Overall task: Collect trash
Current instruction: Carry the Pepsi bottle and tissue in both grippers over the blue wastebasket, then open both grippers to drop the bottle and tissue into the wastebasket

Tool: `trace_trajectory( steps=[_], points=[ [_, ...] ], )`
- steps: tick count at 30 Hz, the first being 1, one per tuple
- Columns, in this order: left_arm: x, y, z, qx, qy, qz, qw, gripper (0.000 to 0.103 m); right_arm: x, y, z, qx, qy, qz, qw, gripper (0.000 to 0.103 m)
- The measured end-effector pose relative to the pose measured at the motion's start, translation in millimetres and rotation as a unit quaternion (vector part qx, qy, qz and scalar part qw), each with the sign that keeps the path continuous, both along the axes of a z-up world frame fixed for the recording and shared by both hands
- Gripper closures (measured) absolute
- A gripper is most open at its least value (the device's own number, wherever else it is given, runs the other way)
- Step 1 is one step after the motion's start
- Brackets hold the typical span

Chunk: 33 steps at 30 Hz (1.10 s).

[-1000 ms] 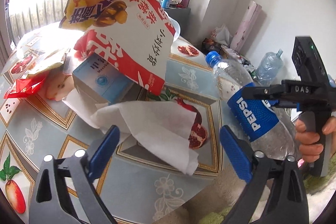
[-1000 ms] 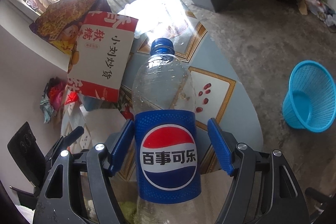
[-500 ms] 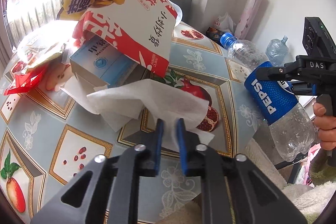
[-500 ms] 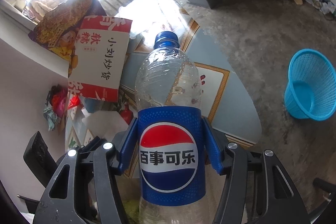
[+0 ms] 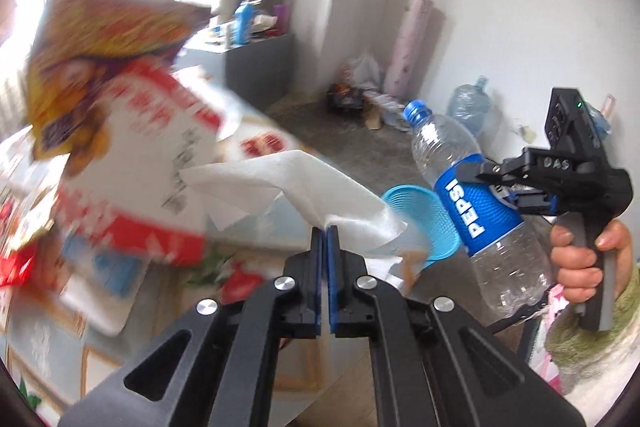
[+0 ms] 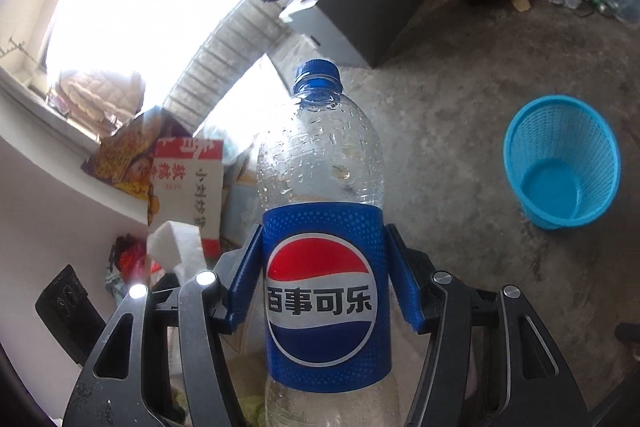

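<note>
The left gripper [image 5: 325,239] has its blue pads pressed together on a white paper napkin [image 5: 288,183], pinching its near edge; the sheet fans out ahead of the fingers and to their left, lifted off the table [image 5: 52,343]. Further left of it stands a red-and-white snack bag [image 5: 140,163] (its printing too blurred here to read) under a yellow noodle packet [image 5: 104,39].

The right gripper [image 6: 324,279] clamps an empty clear bottle [image 6: 320,167] across its blue label, one pad on each side, cap pointing away from the fingers. The label facing the right wrist camera reads 百事可乐 over the red, white and blue globe; seen from the left wrist, the same label reads PEPSI. A hand [image 5: 580,259] grips the handle.

Ahead and to the right of the bottle, a blue mesh basket [image 6: 560,163] sits on the concrete floor [image 6: 440,107].
</note>
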<state>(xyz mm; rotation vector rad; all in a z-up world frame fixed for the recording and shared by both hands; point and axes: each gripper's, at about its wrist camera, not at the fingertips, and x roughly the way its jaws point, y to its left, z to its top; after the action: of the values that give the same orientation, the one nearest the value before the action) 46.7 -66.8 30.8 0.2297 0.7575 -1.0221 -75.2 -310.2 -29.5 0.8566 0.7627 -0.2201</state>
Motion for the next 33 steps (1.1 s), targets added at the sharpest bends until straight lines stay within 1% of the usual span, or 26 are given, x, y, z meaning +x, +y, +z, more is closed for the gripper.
trace_trajectory(
  steps=[3,6,8,10,11,12,13,14,15,17,19,22,23,24,25,26,27,28,29,30,33],
  points=[
    [-3,-46,11,-0.005,0.004,-0.056,0.9984,0.101,-32,-36,-3,0.007,0.001,-0.063,0.998,0.047],
    [-8,-98,14,0.001,0.009,-0.108,0.9941,0.101,-60,-66,-15,0.032,0.004,-0.112,0.993,0.047],
    [-7,-142,9,0.016,0.033,-0.139,0.9897,0.101,-76,-88,-29,0.057,0.009,-0.145,0.988,0.047],
    [-5,-184,-3,0.045,0.062,-0.156,0.9848,0.101,-87,-109,-48,0.082,0.020,-0.171,0.982,0.047],
    [-4,-211,-11,0.069,0.079,-0.167,0.9804,0.101,-91,-119,-59,0.093,0.032,-0.184,0.978,0.047],
    [-4,-239,-23,0.097,0.098,-0.178,0.9743,0.101,-92,-127,-70,0.103,0.043,-0.193,0.975,0.047],
    [-5,-259,-34,0.117,0.113,-0.185,0.9691,0.101,-93,-139,-84,0.118,0.057,-0.204,0.970,0.047],
    [-4,-287,-51,0.147,0.129,-0.192,0.9616,0.101,-93,-148,-96,0.131,0.067,-0.213,0.966,0.047],
    [-5,-307,-64,0.173,0.126,-0.194,0.9573,0.101,-93,-155,-108,0.141,0.073,-0.217,0.963,0.047],
    [-7,-348,-93,0.213,0.095,-0.198,0.9521,0.100,-92,-173,-138,0.173,0.087,-0.232,0.953,0.047],
    [-7,-379,-117,0.238,0.097,-0.200,0.9456,0.100,-91,-191,-165,0.207,0.094,-0.246,0.942,0.046],
    [-6,-417,-155,0.260,0.108,-0.197,0.9391,0.100,-89,-216,-200,0.249,0.104,-0.274,0.923,0.045],
    [-8,-425,-162,0.267,0.110,-0.195,0.9372,0.096,-88,-222,-211,0.263,0.108,-0.283,0.916,0.045],
    [-7,-432,-169,0.274,0.114,-0.191,0.9355,0.084,-88,-227,-220,0.274,0.111,-0.293,0.909,0.043],
    [-5,-438,-173,0.278,0.118,-0.183,0.9357,0.079,-87,-232,-228,0.283,0.110,-0.300,0.904,0.043],
    [-7,-435,-174,0.273,0.122,-0.174,0.9382,0.072,-86,-236,-235,0.288,0.112,-0.303,0.901,0.042],
    [-6,-436,-172,0.264,0.128,-0.169,0.9409,0.068,-91,-238,-239,0.290,0.114,-0.307,0.899,0.039],
    [-5,-437,-169,0.251,0.135,-0.168,0.9439,0.065,-92,-239,-243,0.291,0.116,-0.314,0.896,0.038],
    [-8,-439,-166,0.241,0.137,-0.169,0.9459,0.058,-93,-236,-245,0.291,0.118,-0.317,0.895,0.038],
    [-7,-440,-163,0.232,0.136,-0.170,0.9480,0.055,-93,-235,-246,0.293,0.116,-0.317,0.894,0.038],
    [-9,-439,-156,0.216,0.126,-0.178,0.9517,0.053,-96,-232,-243,0.290,0.112,-0.322,0.894,0.038]
  ],
)
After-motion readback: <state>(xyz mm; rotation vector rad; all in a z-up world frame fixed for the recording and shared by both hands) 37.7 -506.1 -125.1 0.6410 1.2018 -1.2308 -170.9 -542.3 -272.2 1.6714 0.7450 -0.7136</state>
